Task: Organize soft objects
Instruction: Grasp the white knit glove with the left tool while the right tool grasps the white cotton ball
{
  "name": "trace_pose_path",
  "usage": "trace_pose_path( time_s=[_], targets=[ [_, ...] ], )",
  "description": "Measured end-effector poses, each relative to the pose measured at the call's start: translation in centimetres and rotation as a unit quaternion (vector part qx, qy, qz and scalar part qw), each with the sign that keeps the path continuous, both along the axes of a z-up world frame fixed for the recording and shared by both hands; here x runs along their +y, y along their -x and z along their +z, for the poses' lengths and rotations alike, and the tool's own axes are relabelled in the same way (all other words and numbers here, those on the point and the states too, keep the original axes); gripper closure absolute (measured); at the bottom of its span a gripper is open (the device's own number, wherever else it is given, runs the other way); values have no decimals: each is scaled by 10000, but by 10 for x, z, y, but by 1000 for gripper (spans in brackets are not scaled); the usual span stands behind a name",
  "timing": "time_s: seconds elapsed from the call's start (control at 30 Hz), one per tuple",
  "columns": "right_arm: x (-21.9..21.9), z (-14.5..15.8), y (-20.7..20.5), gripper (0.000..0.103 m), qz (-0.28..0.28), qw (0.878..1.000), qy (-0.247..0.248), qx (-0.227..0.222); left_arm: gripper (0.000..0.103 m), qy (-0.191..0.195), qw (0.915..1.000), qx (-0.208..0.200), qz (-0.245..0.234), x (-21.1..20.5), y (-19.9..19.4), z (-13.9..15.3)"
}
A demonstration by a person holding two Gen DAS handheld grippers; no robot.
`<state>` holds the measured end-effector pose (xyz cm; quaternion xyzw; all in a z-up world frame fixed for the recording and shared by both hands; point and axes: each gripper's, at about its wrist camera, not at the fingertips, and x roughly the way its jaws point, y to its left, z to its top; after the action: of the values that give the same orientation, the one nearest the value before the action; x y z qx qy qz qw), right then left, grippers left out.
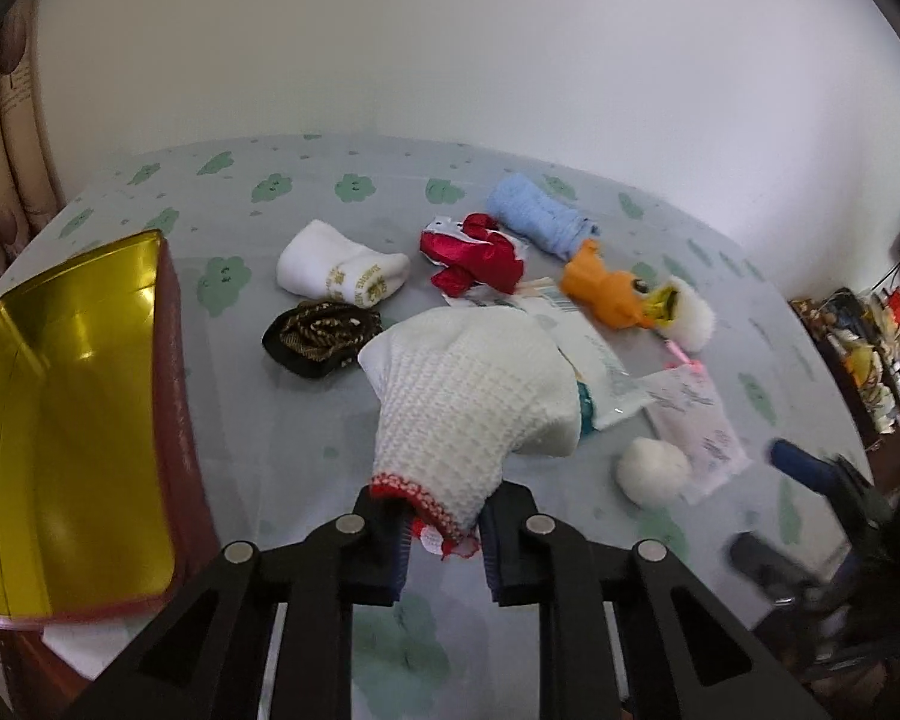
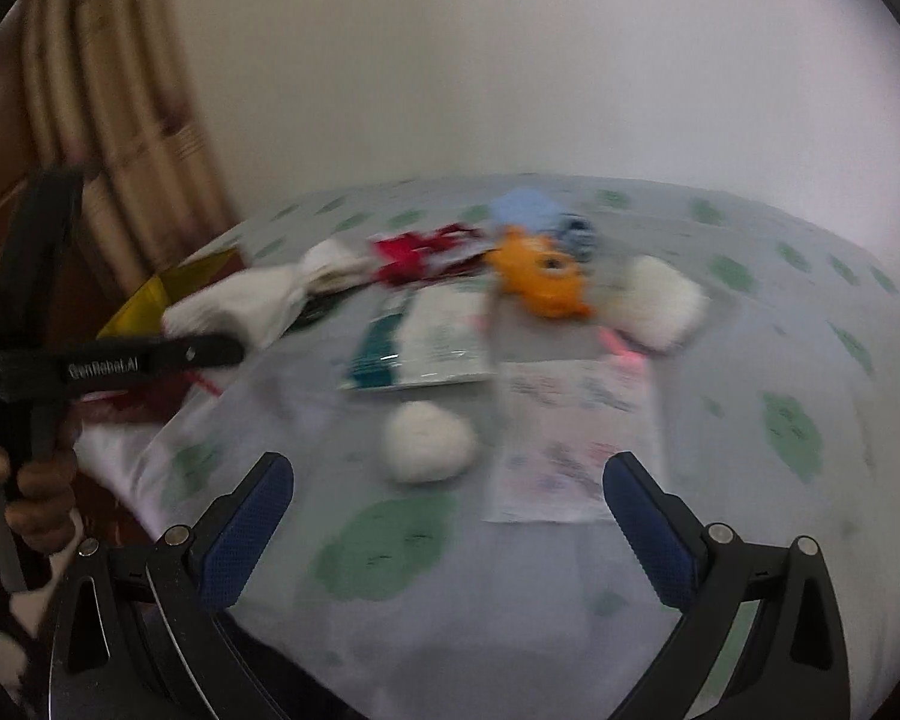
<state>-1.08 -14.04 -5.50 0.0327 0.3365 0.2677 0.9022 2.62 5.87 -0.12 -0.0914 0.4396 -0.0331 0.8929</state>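
Left gripper (image 1: 442, 540) pinches the white knit hat (image 1: 471, 396) by its red-trimmed cuff, body hanging ahead, gold tin (image 1: 60, 408) to its left; right gripper (image 2: 450, 516) is spread wide, empty.

Open tin (image 1: 72, 420) at table's (image 1: 270, 420) left edge, soft things (heaped loosely) to its right

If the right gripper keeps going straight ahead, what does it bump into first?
Probably the white puffball. The right gripper is open and aimed across the bed, and the puffball lies just ahead between its fingers. The picture is blurry, so depth is a guess.
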Motion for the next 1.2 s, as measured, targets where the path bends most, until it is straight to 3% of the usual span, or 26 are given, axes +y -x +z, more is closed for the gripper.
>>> trace_pose_path(
  time_s=[0.07, 0.13, 0.5, 0.6, 0.63, 0.77, 1.2],
  targets=[
    [14, 0, -6, 29, 343, 9993, 162, 30, 84, 57, 10000, -20, 10, -1, 11, 5],
    [25, -4, -16, 45, 579, 9977, 323, 148, 84, 96, 9999, -35, -13, -2, 18, 9],
    [41, -14, -42, 48, 888, 9919, 835, 346, 84, 83, 9996, -262, -113, -6, 34, 28],
    [48, -21, -46, 63, 968, 9890, 1022, 446, 84, 77, 9995, -281, -94, -4, 35, 30],
    [50, -23, -48, 77, 943, 9884, 1081, 501, 84, 76, 9995, -291, -81, -3, 36, 31],
    [44, -16, -43, 81, 849, 9918, 870, 396, 84, 28, 9996, -298, -17, -1, 38, 34],
    [40, 21, -11, 82, 831, 9962, 98, 236, 84, -205, 9978, -464, 416, 19, 47, 53]
  ],
)
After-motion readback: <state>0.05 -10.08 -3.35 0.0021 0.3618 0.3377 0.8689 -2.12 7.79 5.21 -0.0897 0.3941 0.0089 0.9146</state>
